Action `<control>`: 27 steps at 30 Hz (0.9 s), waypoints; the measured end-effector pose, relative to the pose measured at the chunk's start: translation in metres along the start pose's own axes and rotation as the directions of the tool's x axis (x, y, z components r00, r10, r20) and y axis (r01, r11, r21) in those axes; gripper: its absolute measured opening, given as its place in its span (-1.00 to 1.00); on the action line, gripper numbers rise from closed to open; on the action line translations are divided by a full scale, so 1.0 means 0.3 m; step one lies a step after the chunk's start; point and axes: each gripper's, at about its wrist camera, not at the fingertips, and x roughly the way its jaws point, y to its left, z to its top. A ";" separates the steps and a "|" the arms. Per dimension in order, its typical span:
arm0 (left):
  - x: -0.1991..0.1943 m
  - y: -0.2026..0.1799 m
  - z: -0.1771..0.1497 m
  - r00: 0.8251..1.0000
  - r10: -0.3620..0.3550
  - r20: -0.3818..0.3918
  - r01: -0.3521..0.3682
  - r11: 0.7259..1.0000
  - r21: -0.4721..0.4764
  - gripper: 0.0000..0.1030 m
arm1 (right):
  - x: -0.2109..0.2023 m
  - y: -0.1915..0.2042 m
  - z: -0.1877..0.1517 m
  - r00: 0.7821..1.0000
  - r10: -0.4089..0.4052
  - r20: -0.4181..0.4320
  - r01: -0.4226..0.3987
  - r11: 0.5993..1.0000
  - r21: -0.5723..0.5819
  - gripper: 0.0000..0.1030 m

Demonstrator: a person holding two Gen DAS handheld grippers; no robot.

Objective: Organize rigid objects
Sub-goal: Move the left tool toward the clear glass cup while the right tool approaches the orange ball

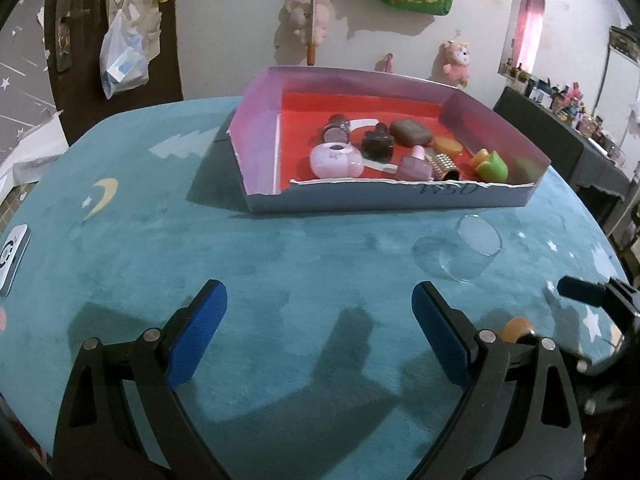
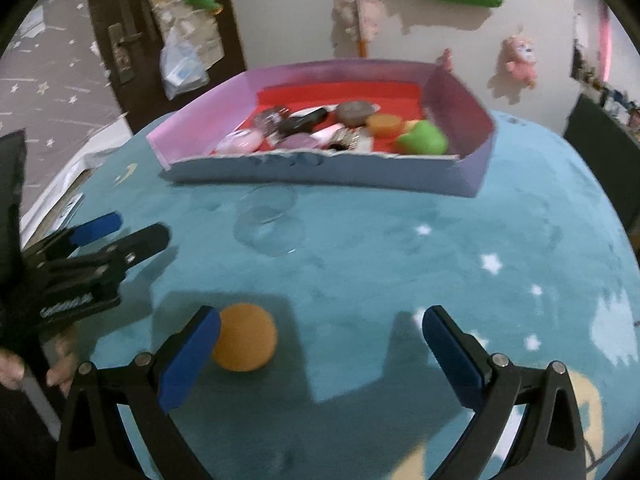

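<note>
A shallow purple box (image 1: pixel 260 140) (image 2: pixel 320 172) with a red floor stands at the far side of the teal table and holds several small items: bottles, a white round case, a brown soap-like block, a green toy (image 1: pixel 491 165) (image 2: pixel 424 138). A clear glass cup (image 1: pixel 460 252) (image 2: pixel 268 220) lies on its side in front of the box. An orange ball (image 2: pixel 245 338) (image 1: pixel 516 328) rests on the cloth, just inside my right gripper's left finger. My left gripper (image 1: pixel 320 332) is open over bare cloth. My right gripper (image 2: pixel 320 356) is open, nothing pressed between its pads.
A white device (image 1: pixel 10 260) lies at the table's left edge. A hand (image 2: pixel 60 368) grips the left tool's handle. A dark door (image 1: pixel 120 40) with a plastic bag, plush toys on the wall, and a cluttered shelf (image 1: pixel 568 104) surround the table.
</note>
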 end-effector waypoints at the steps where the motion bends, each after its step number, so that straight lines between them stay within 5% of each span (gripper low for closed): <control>1: 0.003 0.003 0.002 1.000 0.002 -0.004 -0.002 1.000 -0.006 0.84 | 0.006 0.008 -0.002 1.000 0.001 -0.009 -0.001 1.000 -0.009 1.00; 13: -0.021 -0.004 -0.010 1.000 -0.012 0.005 0.012 1.000 -0.003 0.84 | 0.034 0.055 -0.002 0.997 0.038 -0.072 -0.042 0.997 -0.063 1.00; 21: -0.032 -0.009 -0.009 1.000 -0.015 0.006 0.015 1.000 0.002 0.84 | 0.055 0.057 -0.005 0.995 -0.042 -0.085 0.033 0.994 -0.108 0.98; 27: -0.035 -0.013 -0.011 1.000 -0.025 0.007 0.024 1.000 0.003 0.84 | 0.060 -0.093 0.036 0.991 -0.116 -0.072 0.117 0.993 0.013 0.98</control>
